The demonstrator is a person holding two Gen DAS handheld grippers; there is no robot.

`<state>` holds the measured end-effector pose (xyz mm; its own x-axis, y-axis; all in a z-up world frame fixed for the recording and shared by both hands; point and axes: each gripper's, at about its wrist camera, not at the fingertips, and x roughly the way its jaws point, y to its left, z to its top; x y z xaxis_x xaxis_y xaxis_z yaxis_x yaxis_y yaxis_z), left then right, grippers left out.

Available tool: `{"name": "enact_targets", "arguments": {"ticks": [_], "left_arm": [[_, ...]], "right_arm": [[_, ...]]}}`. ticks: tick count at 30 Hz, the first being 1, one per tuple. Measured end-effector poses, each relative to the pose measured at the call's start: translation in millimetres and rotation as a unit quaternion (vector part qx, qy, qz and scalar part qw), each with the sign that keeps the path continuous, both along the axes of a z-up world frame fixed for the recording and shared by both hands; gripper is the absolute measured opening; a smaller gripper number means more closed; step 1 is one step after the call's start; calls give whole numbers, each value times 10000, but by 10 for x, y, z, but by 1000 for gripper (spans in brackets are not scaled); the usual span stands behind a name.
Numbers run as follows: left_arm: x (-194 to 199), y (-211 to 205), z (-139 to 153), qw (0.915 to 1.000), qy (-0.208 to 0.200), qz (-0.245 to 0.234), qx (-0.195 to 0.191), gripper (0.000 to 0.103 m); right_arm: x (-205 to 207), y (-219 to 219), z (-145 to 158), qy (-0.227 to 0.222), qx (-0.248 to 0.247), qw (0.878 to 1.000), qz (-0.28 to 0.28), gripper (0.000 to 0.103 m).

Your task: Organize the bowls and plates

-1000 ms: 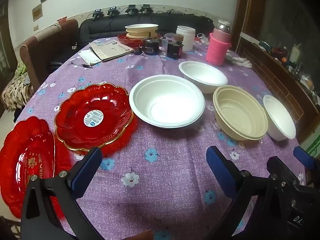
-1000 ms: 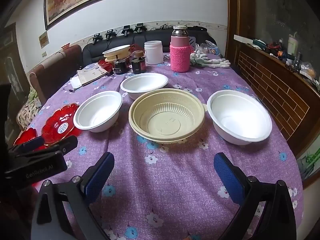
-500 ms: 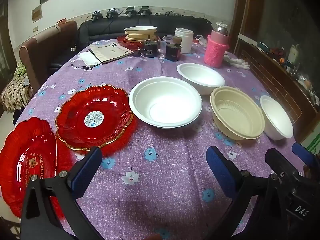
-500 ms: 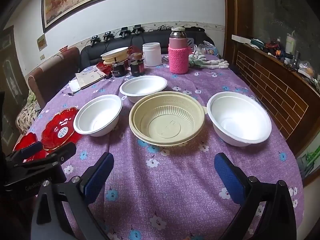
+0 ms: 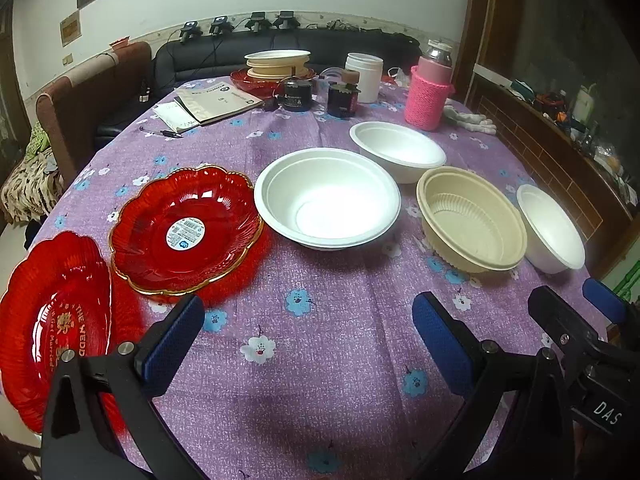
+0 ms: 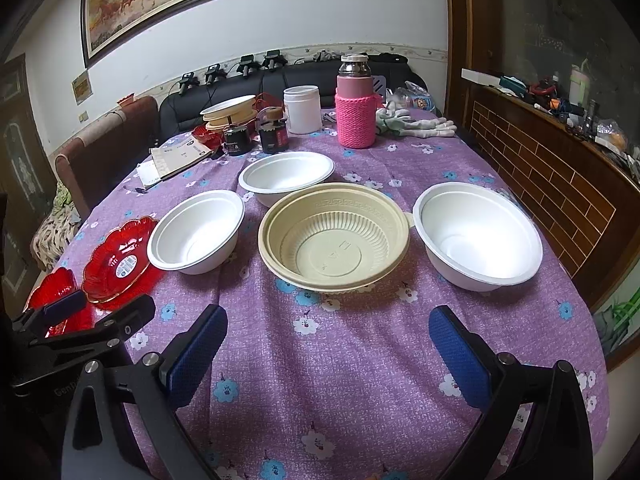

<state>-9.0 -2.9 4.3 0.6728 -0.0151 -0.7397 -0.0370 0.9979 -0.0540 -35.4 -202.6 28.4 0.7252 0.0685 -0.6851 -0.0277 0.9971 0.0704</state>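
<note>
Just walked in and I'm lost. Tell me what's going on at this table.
A person holds two handheld grippers over a purple flowered tablecloth, sorting dishes. Both the left gripper and right gripper hang open and empty. Nothing is stacked yet: two red scalloped glass plates, three white foam bowls and a beige ribbed plastic bowl sit singly in front.

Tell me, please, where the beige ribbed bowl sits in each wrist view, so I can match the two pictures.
Left wrist view: the beige ribbed bowl is right of centre, between two white bowls.
Right wrist view: the same bowl is dead centre.
Shared landmark: the pink knitted bottle stands behind it in both.
</note>
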Motion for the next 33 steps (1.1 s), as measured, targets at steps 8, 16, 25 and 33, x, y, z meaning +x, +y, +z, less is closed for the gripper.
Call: {"name": "enact_targets", "arguments": {"ticks": [8,16,25,33], "left_arm": [[-3,-7,-9,10000,-8,-5,-9,103],[-20,-13,-8,10000,-4,-39,-17,103],[-29,-12,3,10000,4,-36,-28,103],[-33,-20,4,10000,9,-67,-34,103]], "right_arm": [[3,-2,2,-3,3,10000,-4,102],[2,1,3,-13,-4,10000,-12,102],[5,-4,6,-7,-3,10000,-28,102],[10,-11,18,-20,1,10000,-48,102]]}}
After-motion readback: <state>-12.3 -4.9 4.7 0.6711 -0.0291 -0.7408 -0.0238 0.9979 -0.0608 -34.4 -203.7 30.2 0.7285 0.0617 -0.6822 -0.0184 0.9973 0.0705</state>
